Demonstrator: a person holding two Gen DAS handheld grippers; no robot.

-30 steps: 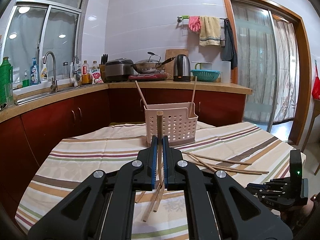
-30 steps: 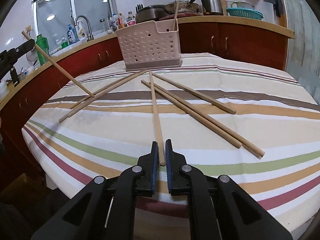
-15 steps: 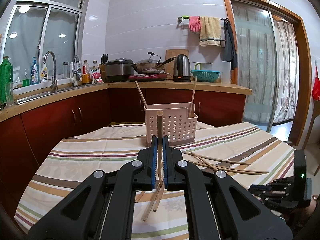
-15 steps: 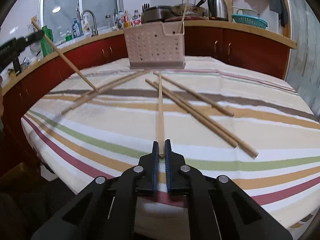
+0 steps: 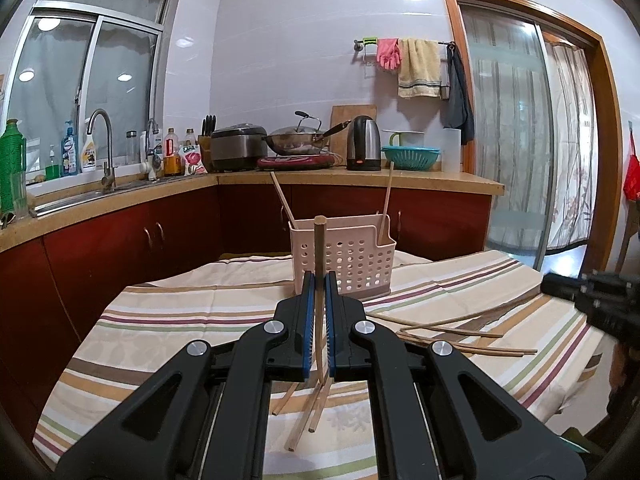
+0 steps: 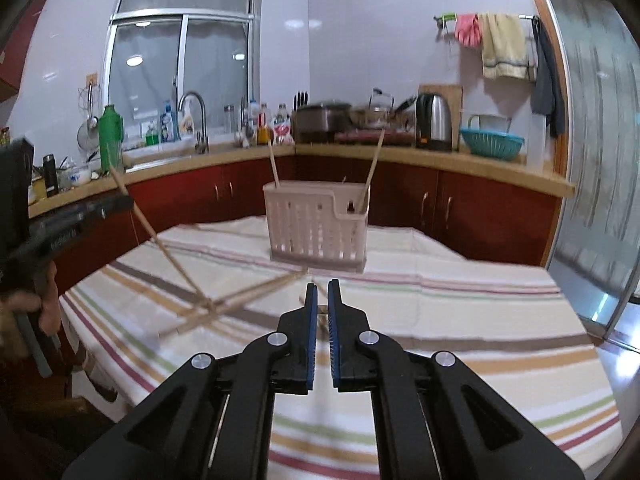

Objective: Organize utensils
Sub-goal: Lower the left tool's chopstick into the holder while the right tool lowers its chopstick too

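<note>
A pink perforated utensil basket (image 5: 348, 256) (image 6: 316, 228) stands on the striped table with two chopsticks leaning in it. In the left wrist view my left gripper (image 5: 319, 284) is shut on a wooden chopstick (image 5: 319, 240) that stands upright, its lower end among loose chopsticks (image 5: 308, 412) on the cloth. The right wrist view shows that left gripper (image 6: 120, 202) at the left. My right gripper (image 6: 322, 292) (image 5: 552, 284) is shut on the end of another chopstick (image 5: 480, 312) and is raised above the table. This chopstick slopes down to the cloth.
More loose chopsticks (image 5: 460, 340) (image 6: 248, 300) lie crossed on the striped tablecloth (image 6: 440, 320). A hand (image 6: 44, 304) holds the left tool at the table's left edge. Behind are the red cabinets, the sink counter (image 5: 120, 196) and a glass door (image 5: 520, 140).
My right gripper has risen from the table with the end of its chopstick and now looks level at the basket. The left gripper and its upright chopstick have kept still.
</note>
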